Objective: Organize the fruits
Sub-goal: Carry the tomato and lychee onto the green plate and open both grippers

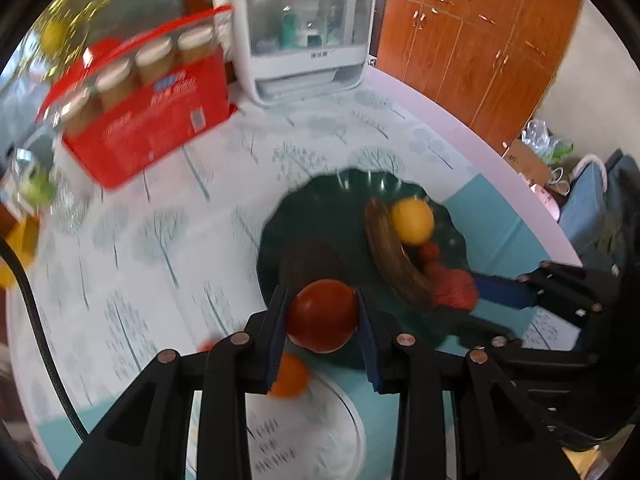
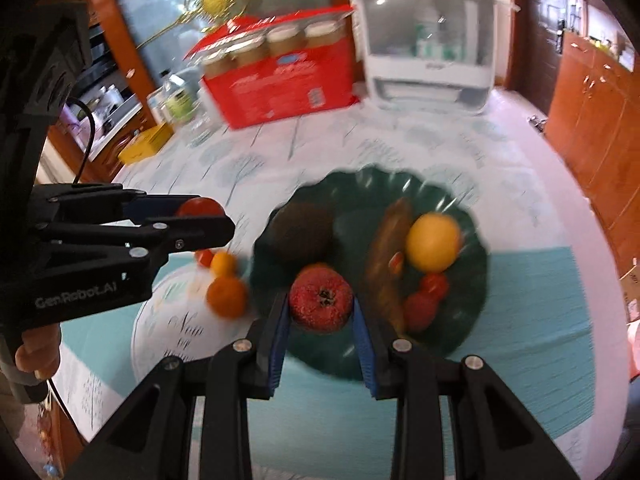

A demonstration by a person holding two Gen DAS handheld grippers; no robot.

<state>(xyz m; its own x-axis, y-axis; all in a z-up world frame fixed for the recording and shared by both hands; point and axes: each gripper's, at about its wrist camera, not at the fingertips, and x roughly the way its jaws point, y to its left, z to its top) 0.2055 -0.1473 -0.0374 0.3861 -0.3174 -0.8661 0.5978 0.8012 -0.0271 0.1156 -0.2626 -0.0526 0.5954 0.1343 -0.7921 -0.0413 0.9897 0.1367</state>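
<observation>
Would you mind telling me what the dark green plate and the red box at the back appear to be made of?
The dark green plate looks like glossy glass or glazed ceramic: bright streaks on its scalloped rim. The red box looks like printed cardboard, matte, with folded flaps.

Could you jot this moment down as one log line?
left gripper: shut on red apple | right gripper: shut on pomegranate | both above green plate

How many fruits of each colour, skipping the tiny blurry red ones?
Red: 2, smooth red round fruit, speckled red pomegranate
Orange: 2, larger orange citrus, smaller orange citrus
Yellow: 1, round yellow citrus
Brown: 2, dark brown avocado, browned banana
Total: 7
</observation>
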